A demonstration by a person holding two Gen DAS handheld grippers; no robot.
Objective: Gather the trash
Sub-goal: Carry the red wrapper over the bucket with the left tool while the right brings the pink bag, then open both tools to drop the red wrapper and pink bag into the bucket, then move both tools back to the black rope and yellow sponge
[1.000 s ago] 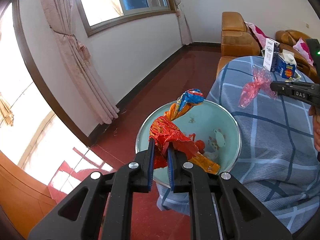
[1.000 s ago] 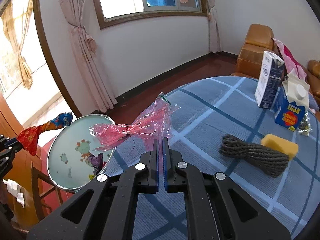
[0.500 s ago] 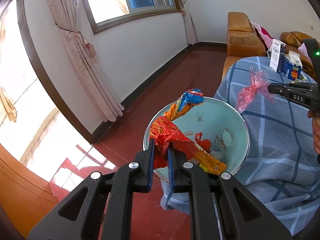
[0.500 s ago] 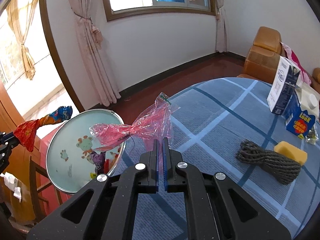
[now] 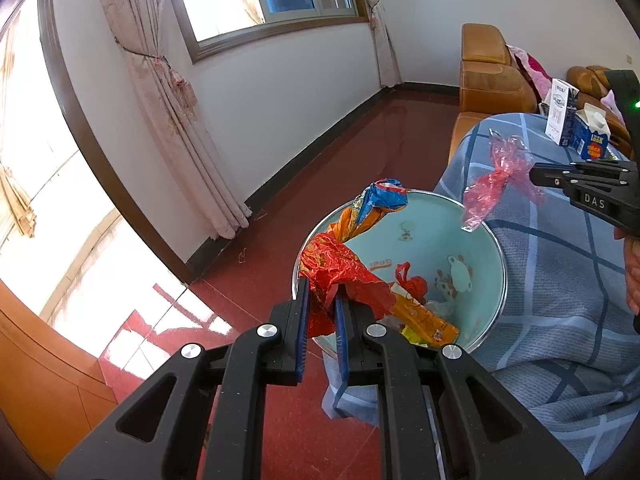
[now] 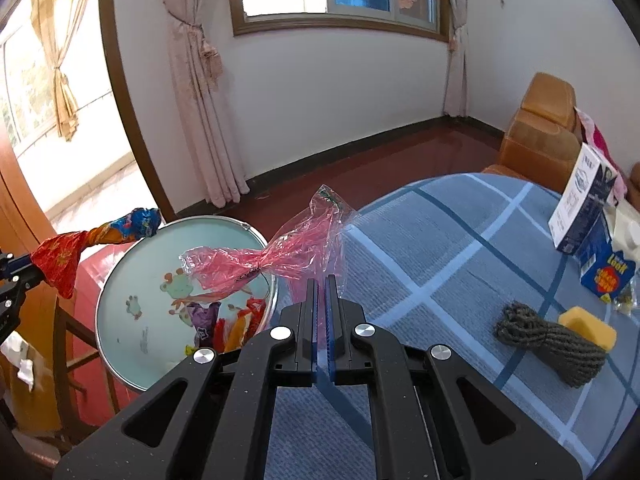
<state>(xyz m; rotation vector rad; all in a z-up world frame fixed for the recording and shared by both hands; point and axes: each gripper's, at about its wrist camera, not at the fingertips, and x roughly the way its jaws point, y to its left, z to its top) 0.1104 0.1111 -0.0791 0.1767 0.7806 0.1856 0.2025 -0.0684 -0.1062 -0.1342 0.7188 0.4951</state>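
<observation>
nearer the basin (image 6: 120, 272) the pink bag (image 6: 256, 264) is now carried, pinched in the right gripper (image 6: 322, 292); the left gripper (image 5: 320, 304) grips a wrapper (image 5: 340, 272). both are next to be released over it.

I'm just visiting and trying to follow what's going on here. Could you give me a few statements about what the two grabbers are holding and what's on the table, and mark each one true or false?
1. The left gripper is clamped on a red and orange foil wrapper. True.
2. The right gripper holds a pink plastic bag. True.
3. The pale blue basin is empty. False: some wrappers already lie in it.
4. The basin sits in the middle of the checked tablecloth. False: it is at the table's edge, beside the cloth.
5. A coil of dark rope and a yellow sponge lie on the cloth. True.
6. The two cartons lie flat. False: both stand upright.
</observation>
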